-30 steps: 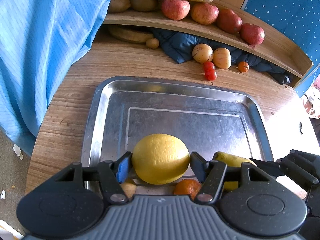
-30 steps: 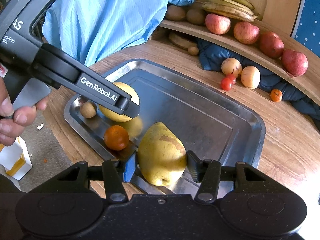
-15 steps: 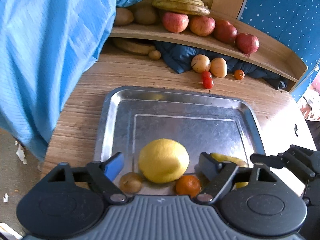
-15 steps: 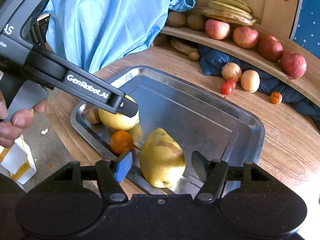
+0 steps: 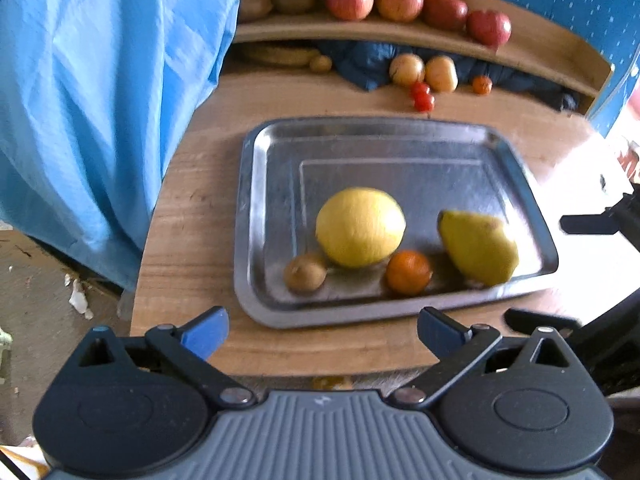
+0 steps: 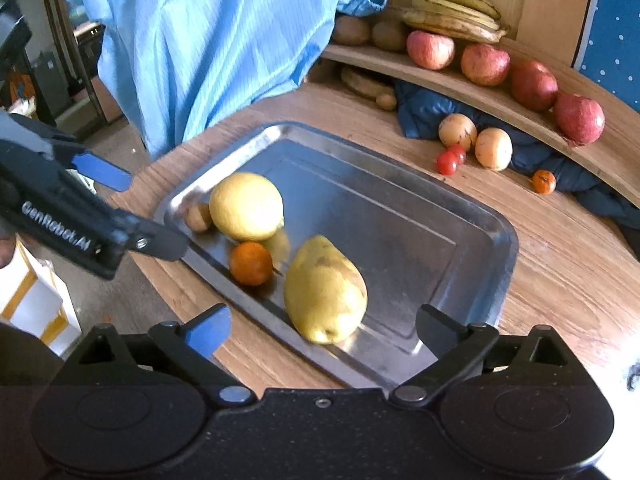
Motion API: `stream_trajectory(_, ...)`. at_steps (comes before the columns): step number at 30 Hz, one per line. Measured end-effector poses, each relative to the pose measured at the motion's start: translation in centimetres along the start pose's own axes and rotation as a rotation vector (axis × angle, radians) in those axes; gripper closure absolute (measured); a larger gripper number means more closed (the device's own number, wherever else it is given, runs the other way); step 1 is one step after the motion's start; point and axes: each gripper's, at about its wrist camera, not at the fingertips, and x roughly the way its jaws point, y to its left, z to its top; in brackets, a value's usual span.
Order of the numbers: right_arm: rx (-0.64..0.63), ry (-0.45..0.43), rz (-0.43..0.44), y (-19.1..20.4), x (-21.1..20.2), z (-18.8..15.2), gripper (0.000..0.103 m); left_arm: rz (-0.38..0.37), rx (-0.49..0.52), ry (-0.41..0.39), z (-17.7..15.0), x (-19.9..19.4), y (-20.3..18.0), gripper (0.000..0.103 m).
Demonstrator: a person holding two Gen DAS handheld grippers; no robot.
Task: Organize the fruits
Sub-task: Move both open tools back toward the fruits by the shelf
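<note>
- Our left gripper [image 5: 322, 330] hangs over the near edge of the round wooden table [image 5: 192, 208] with its blue-tipped fingers spread wide and nothing between them.
- Our right gripper [image 6: 323, 330] is likewise spread wide and empty, just short of the shiny rectangular metal tray [image 6: 472, 216].
- On the tray we see four fruits grouped at its near end: a large round yellow citrus [image 5: 360, 227], a small brown kiwi [image 5: 305, 273] touching it, a small orange mandarin [image 5: 408, 272] just beside it, and a yellow-green pear [image 5: 478, 247] lying on its side.
- Beyond the tray, red apples [image 6: 486, 65] and a bunch of bananas [image 6: 454, 14] sit on a curved wooden shelf [image 6: 520, 108].
- Small tomatoes [image 6: 450, 160] lie on the table below it.
</note>
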Motion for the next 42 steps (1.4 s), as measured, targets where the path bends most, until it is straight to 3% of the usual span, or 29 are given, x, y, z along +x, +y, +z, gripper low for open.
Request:
stream_trajectory(10, 0.022, 0.074, -0.079, -1.2, -0.3, -0.5, 0.001, 0.105, 0.037, 0.052, 0.6, 0.7, 0.6, 0.001)
stream_trajectory(27, 0.105, 0.005, -0.105, -3.4, 0.2, 2.1, 0.001, 0.117, 0.051, 0.019, 5.2, 1.9, 3.8, 0.001)
stream_trajectory(42, 0.208, -0.085, -0.160, -6.6, 2.3, 5.9, 0.001, 0.065, 0.106, -0.062, 13.4, 4.9, 3.2, 0.001)
